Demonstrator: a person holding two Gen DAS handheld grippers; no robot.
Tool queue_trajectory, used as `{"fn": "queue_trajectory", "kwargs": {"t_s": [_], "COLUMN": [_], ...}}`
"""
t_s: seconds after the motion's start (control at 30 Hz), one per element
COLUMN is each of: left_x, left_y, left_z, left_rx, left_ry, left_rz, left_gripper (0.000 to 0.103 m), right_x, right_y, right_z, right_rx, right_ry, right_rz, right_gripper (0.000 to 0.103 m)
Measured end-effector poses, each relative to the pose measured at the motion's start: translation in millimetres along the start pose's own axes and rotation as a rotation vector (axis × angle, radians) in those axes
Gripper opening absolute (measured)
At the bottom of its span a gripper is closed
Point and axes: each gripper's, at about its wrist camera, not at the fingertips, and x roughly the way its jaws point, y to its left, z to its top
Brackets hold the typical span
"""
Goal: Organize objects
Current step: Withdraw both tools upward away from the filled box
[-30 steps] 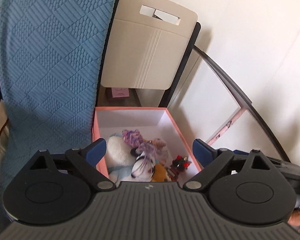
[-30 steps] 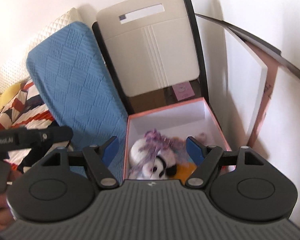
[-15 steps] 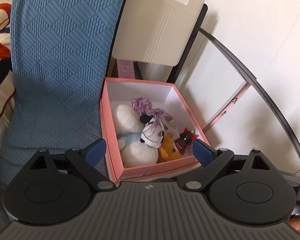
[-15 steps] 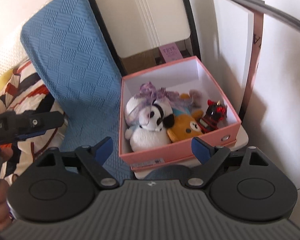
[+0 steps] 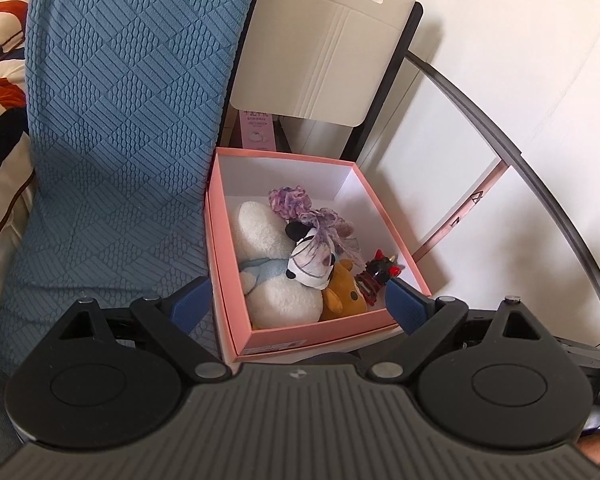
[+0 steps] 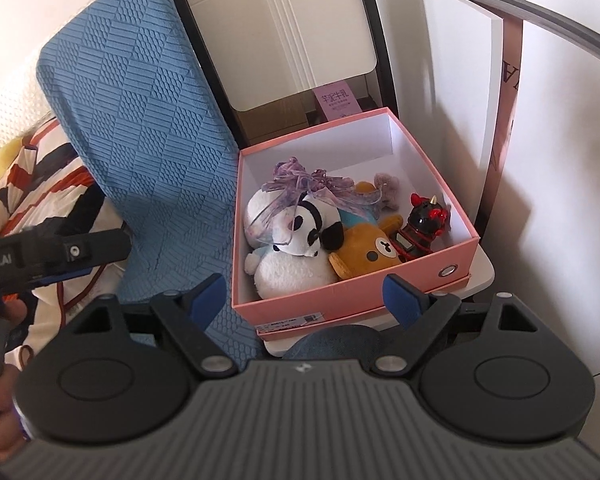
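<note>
An open pink box (image 5: 312,336) (image 6: 364,284) stands on a small white table. Inside lie a white plush (image 5: 276,292), a panda plush (image 6: 312,228) under a purple mesh bow (image 6: 300,180), a brown bear plush (image 6: 368,252) and a black and red figurine (image 6: 424,220). My left gripper (image 5: 296,306) is open and empty, above the box's near wall. My right gripper (image 6: 308,296) is open and empty, above the box's near edge. The left gripper's body (image 6: 52,252) shows at the left of the right wrist view.
A blue quilted cushion (image 5: 120,120) (image 6: 148,120) leans left of the box. A beige panel (image 5: 320,48) and a pink carton (image 6: 336,100) stand behind it. The pink box lid (image 6: 504,80) leans against the white wall at right. Striped bedding (image 6: 28,168) lies far left.
Both grippers have pulled back and risen, so the whole box and its toys now show from above. Both stay open and empty.
</note>
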Motion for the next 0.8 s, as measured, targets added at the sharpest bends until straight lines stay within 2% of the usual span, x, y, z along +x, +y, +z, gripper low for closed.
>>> {"fn": "queue_trajectory", "kwargs": {"t_s": [0.8], "left_x": [-8.5], "left_y": [-2.0], "left_z": [-9.9], "left_rx": [0.005], "left_ry": [-0.008], "left_rz": [0.013], "left_gripper": [0.095], "right_x": [-1.9], "right_y": [1.9], "right_z": [-5.6], "right_rx": [-0.019], "right_ry": [0.003], "right_rz": [0.006], "right_gripper": [0.087]}}
